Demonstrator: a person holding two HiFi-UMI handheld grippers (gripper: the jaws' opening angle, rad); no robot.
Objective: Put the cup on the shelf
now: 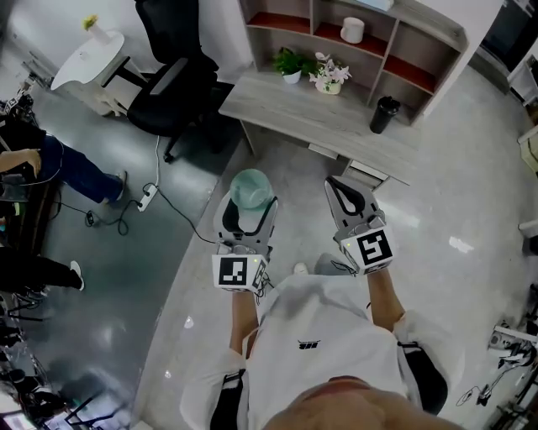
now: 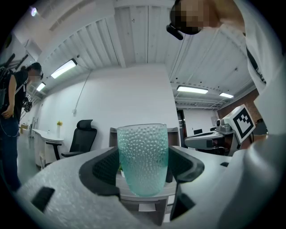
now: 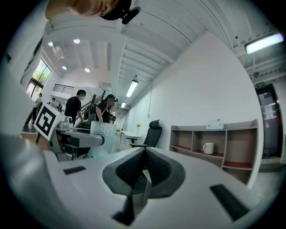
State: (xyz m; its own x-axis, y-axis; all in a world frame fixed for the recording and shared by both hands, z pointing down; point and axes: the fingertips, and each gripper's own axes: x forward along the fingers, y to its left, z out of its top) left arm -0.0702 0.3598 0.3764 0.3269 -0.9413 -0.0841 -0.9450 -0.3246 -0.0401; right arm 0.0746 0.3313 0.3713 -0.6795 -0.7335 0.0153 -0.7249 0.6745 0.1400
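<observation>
A teal dimpled glass cup [image 1: 250,189] stands upright between the jaws of my left gripper [image 1: 250,203], and both pads press on its sides. In the left gripper view the cup [image 2: 143,163] fills the gap of that gripper [image 2: 143,174]. My right gripper [image 1: 347,197] hangs beside it, jaws shut together with nothing in them [image 3: 144,167]. Its view also catches the cup [image 3: 105,136] off to the left. The wooden shelf [image 1: 430,23] stands on the far side of a grey desk [image 1: 319,117], well ahead of both grippers. The shelf [image 3: 214,134] shows at right in the right gripper view.
A white mug [image 1: 352,30] sits in a shelf compartment. On the desk stand a black tumbler [image 1: 384,114] and two small potted plants [image 1: 290,63]. A black office chair [image 1: 172,76] and a white round table [image 1: 88,55] are at left, with people [image 1: 34,168] and cables beyond.
</observation>
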